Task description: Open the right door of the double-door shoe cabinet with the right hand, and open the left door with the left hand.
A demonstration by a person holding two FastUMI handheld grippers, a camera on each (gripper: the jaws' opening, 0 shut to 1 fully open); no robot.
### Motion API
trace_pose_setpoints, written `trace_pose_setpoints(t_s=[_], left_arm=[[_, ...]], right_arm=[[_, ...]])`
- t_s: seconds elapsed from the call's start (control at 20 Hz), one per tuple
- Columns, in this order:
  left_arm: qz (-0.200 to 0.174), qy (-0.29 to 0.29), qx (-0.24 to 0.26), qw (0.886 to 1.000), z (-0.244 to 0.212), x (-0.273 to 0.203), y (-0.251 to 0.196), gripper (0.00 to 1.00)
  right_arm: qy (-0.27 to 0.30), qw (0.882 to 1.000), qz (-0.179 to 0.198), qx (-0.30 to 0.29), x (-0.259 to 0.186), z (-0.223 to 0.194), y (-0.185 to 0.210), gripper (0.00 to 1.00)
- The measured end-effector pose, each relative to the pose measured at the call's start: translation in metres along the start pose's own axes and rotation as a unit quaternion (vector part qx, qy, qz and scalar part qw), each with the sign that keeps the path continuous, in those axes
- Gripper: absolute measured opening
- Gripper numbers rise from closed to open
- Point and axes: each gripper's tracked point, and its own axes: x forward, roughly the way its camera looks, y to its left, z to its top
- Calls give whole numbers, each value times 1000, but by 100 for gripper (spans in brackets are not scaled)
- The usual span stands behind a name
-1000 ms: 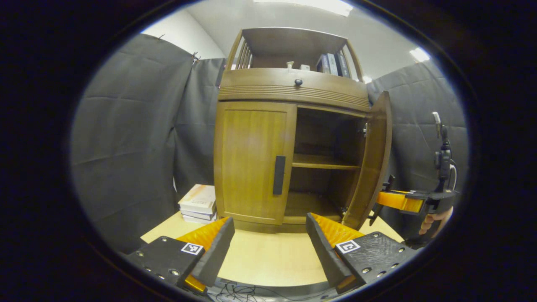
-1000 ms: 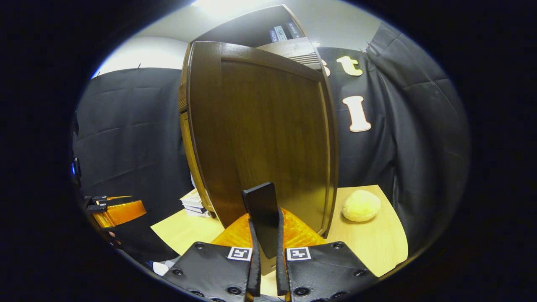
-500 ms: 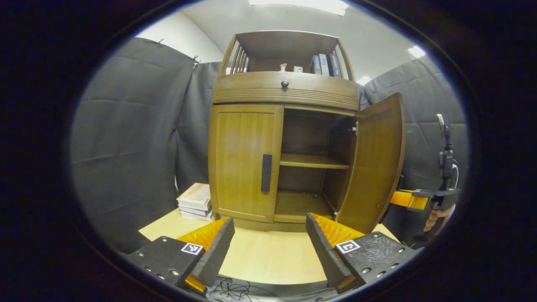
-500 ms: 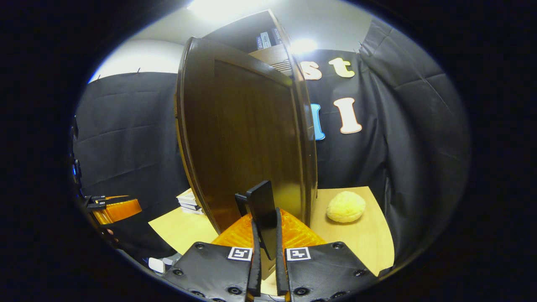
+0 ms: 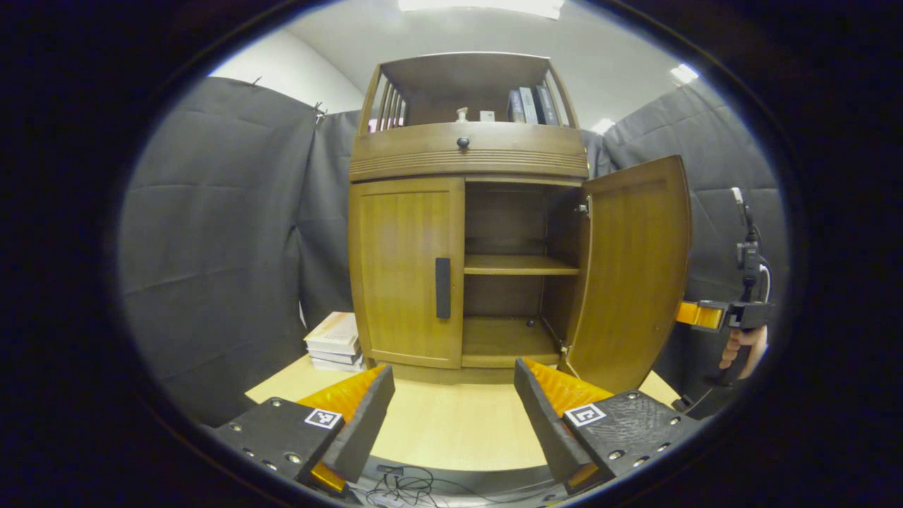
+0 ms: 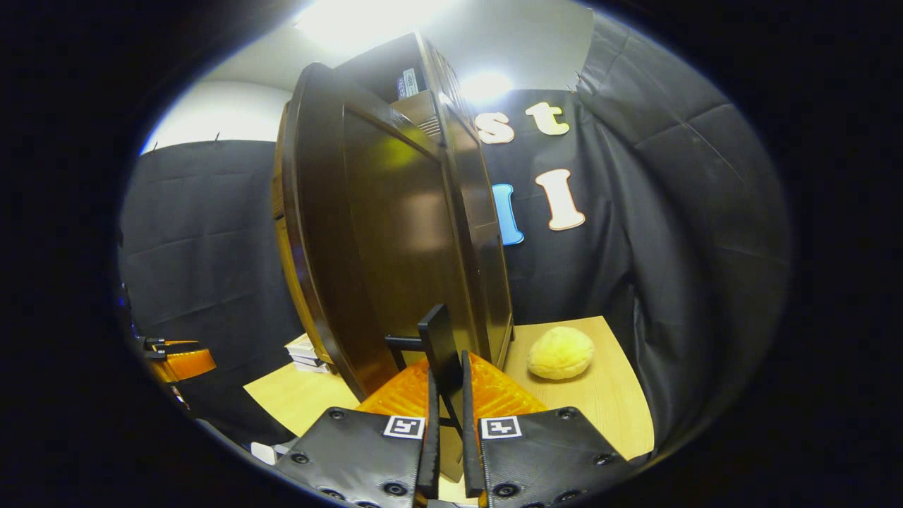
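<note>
One shoe cabinet (image 5: pixel 465 212) at frame centre, with two doors: the left door (image 5: pixel 405 271) and the right door (image 5: pixel 631 271); one drawer knob (image 5: pixel 463 142) above; one stack of books (image 5: pixel 335 342) at lower left; one yellow plush ball (image 6: pixel 561 353) at lower right; two grippers: left gripper (image 5: pixel 451 416), right gripper (image 6: pixel 446 441)
</note>
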Motion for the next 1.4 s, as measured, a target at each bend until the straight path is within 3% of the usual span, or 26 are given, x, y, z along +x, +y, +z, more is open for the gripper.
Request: trace_pose_setpoints(t_s=[0.4, 0.6, 0.8, 0.85, 0.9, 0.95, 1.1, 1.25, 1.3, 1.35, 1.4], left_arm=[[11, 12, -7, 1000, 17, 25, 4, 100], [-11, 2, -2, 1000, 32, 60, 7, 100], [-36, -3, -5, 999, 44, 114, 15, 100], [-39, -7, -4, 999, 48, 128, 20, 98], [-42, -12, -1, 999, 51, 140, 25, 96], [-47, -16, 2, 999, 55, 155, 29, 100], [-40, -19, 9, 999, 60, 195, 46, 100], [-46, -21, 4, 999, 59, 232, 48, 100], [-51, -21, 4, 998, 58, 242, 48, 100], [-57, -22, 7, 998, 57, 252, 47, 100], [-62, -24, 11, 998, 56, 260, 45, 100]], right_arm=[[13, 1000, -25, 6, -5, -3, -1, 15], [27, 998, -48, -2, -22, -18, -1, 14], [25, 992, -122, 2, -47, -20, -9, 14], [19, 989, -149, 4, -52, -19, -13, 6], [14, 986, -167, 11, -58, -17, -17, 14], [10, 982, -186, 18, -64, -18, -18, 22], [-12, 970, -243, 30, -83, -14, -23, 54], [-25, 958, -284, 32, -97, -12, -17, 96], [-28, 954, -296, 29, -99, -11, -16, 92], [-30, 952, -304, 25, -102, -11, -11, 98], [-29, 950, -311, 21, -103, -11, -8, 98]])
